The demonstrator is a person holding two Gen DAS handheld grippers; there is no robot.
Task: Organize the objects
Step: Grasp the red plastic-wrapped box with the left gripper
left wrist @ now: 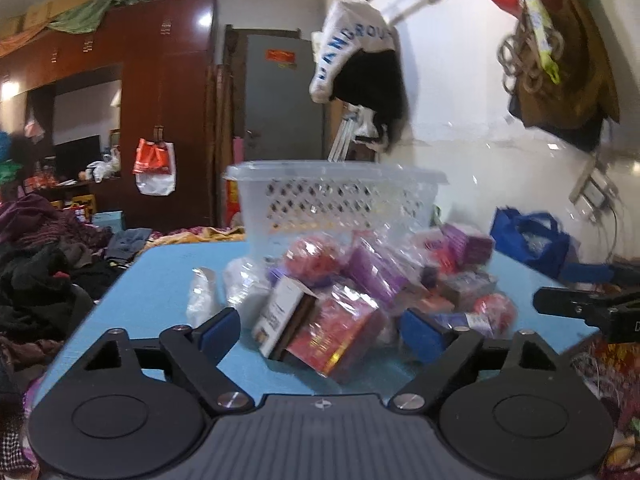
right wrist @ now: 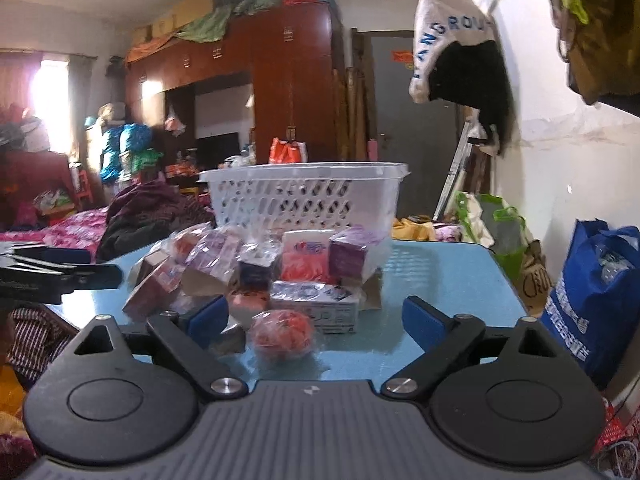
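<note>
Left wrist: left gripper (left wrist: 320,330) fingers spread, holding nothing, facing pile of wrapped boxes (left wrist: 360,288) on blue table (left wrist: 160,280); white perforated basket (left wrist: 336,196) behind pile.
Right wrist: right gripper (right wrist: 316,320) fingers apart, nothing held, red wrapped ball (right wrist: 282,334) between them.

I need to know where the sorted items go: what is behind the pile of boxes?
A white perforated basket stands behind the pile on the blue table; its inside is hidden.

My left gripper (left wrist: 320,330) and right gripper (right wrist: 316,320) have black linkage arms, blue finger pads (left wrist: 420,334), silver screws and a ribbed grey body.
</note>
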